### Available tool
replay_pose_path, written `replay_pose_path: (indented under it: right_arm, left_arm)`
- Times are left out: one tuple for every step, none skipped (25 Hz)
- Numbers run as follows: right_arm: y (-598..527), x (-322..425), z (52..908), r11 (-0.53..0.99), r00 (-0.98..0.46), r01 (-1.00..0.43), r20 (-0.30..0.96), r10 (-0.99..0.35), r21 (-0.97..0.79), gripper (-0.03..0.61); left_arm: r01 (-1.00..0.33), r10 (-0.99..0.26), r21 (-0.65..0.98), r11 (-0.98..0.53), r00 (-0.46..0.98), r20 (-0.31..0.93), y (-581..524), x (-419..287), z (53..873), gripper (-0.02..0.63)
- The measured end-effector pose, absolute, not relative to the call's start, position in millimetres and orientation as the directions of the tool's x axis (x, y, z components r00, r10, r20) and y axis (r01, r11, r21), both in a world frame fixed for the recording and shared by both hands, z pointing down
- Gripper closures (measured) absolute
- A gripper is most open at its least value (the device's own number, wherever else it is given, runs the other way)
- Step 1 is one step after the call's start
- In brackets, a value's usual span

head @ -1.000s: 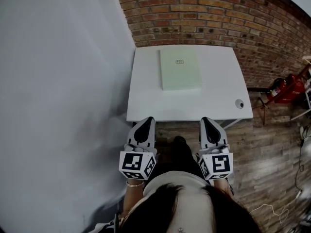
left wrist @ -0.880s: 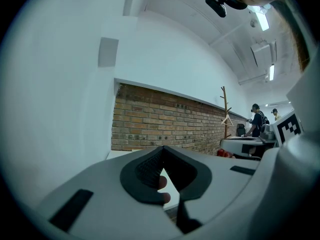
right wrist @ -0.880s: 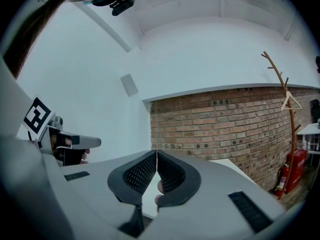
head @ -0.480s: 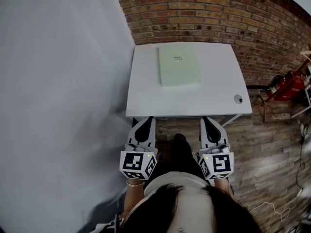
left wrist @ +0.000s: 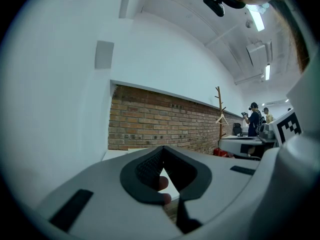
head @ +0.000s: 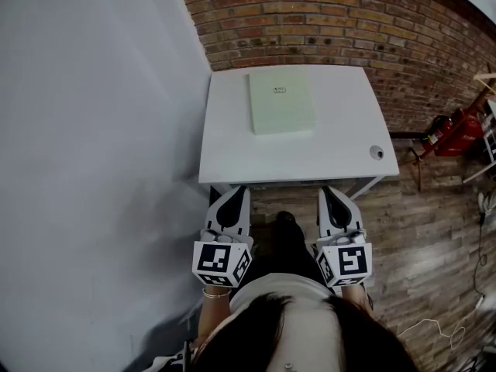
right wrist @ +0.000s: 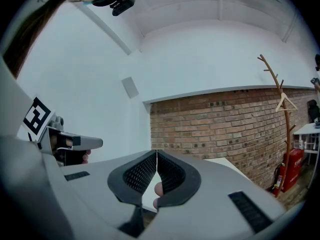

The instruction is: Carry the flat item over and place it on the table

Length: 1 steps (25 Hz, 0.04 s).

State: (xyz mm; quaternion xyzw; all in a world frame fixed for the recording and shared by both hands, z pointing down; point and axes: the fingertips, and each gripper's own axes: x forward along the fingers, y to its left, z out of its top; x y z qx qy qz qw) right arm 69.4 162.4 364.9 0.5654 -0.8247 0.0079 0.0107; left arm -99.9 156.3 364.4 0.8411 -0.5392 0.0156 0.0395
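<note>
A flat pale green item (head: 282,101) lies on the far half of a white table (head: 333,146) that stands against a brick wall. My left gripper (head: 232,195) and right gripper (head: 329,195) hang side by side just short of the table's near edge, both shut and empty. In the left gripper view the left gripper (left wrist: 163,152) has its jaws closed tip to tip, and the white table (left wrist: 116,154) shows just behind them. The right gripper (right wrist: 156,154) in its own view is closed the same way, pointing toward the brick wall.
A grey wall (head: 93,146) runs along the left of the table. A small round grommet (head: 377,152) sits in the table's near right corner. Red extinguishers (head: 453,122) stand on the wood floor at right. A coat stand (right wrist: 280,114) rises by the brick wall, and people (left wrist: 255,119) stand far off.
The table and the green item have slid slightly up and left in the head view. Both grippers stay shut in the same pose.
</note>
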Motion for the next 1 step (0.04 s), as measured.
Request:
replay_pose_path:
  right_arm:
    - [163.5,69.1,364.9,0.361,-0.361,-0.932,0.027,-0.932,-0.001,0.538]
  left_arm:
    - [-0.907,-0.905,0.051,-0.417,0.420,0.068,157.5,-99.5,364.1,0.604]
